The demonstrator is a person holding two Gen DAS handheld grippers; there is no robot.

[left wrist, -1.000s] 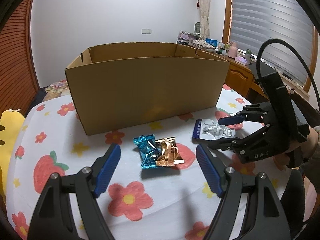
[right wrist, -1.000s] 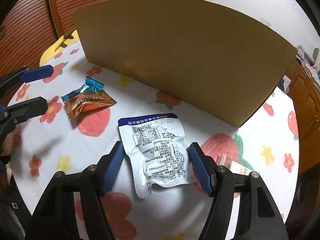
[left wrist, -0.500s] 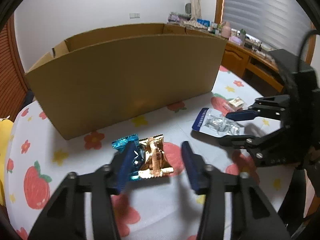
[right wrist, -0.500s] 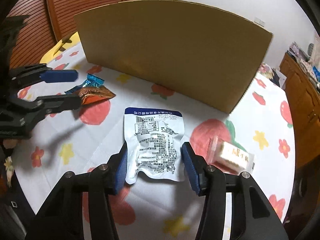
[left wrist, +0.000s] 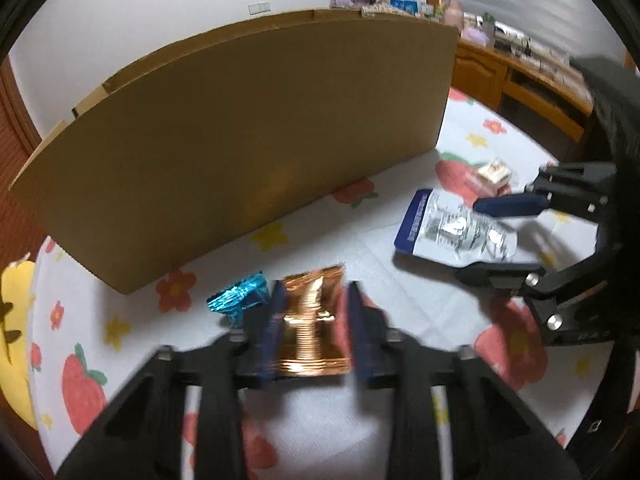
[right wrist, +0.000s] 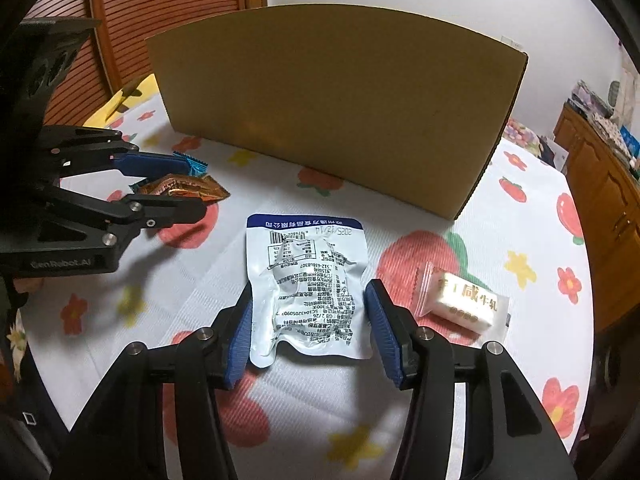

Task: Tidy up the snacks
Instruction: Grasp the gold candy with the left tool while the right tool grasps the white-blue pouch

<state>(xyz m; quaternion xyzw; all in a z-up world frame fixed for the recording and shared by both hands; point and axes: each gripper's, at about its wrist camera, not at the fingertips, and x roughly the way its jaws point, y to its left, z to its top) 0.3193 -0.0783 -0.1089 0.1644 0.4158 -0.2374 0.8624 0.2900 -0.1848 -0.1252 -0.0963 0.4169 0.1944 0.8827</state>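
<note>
The copper foil snack packet (left wrist: 312,324) lies on the flower-and-strawberry tablecloth (left wrist: 360,248) of the desk, pinched between the blue pads of the left tool (left wrist: 314,330). A blue foil packet (left wrist: 240,300) touches its left side. The white and blue pouch (right wrist: 308,284) lies flat between the spread pads of the right tool (right wrist: 310,338), its edges at both pads. A small white candy packet (right wrist: 464,304) sits just beside it. The cardboard box (right wrist: 340,104) stands behind them all.
</note>
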